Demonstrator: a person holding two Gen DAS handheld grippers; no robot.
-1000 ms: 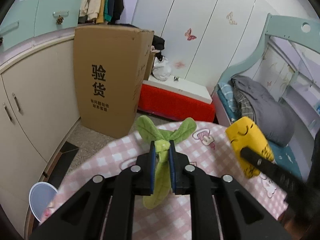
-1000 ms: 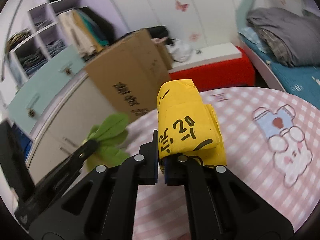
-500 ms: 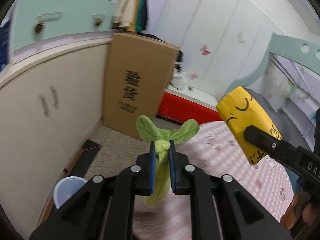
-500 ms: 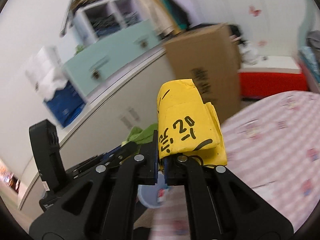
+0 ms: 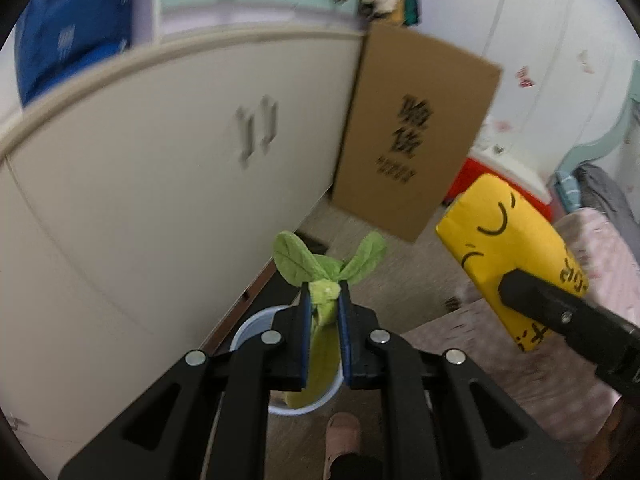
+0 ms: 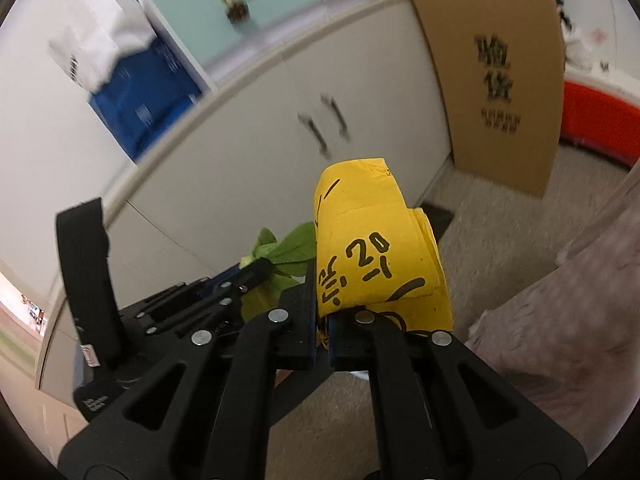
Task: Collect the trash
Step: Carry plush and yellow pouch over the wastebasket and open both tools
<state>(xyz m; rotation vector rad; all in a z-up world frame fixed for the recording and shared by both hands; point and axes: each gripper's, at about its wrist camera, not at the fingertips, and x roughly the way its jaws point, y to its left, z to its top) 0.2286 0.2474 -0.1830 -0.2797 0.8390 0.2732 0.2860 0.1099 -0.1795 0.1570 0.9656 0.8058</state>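
My left gripper (image 5: 324, 300) is shut on a green leaf-shaped cloth item (image 5: 316, 268) and holds it over a pale blue round bin (image 5: 256, 320) on the floor; the cloth's lower end hangs inside the bin's rim. My right gripper (image 6: 324, 316) is shut on a folded yellow paper packet (image 6: 372, 252) with black marks. The packet also shows in the left wrist view (image 5: 504, 248), to the right of the bin and higher. The left gripper and green cloth (image 6: 288, 248) show at left in the right wrist view.
White cabinet doors (image 5: 160, 184) stand close on the left. A tall cardboard box (image 5: 412, 136) leans by them, with a red-sided platform (image 5: 500, 184) behind. The pink checked table (image 5: 592, 280) is at right. A foot in a pink slipper (image 5: 344, 436) is below the bin.
Both grippers have swung left off the table toward the cabinets and tilted down. The bin has come under the left gripper. Both grips hold unchanged.
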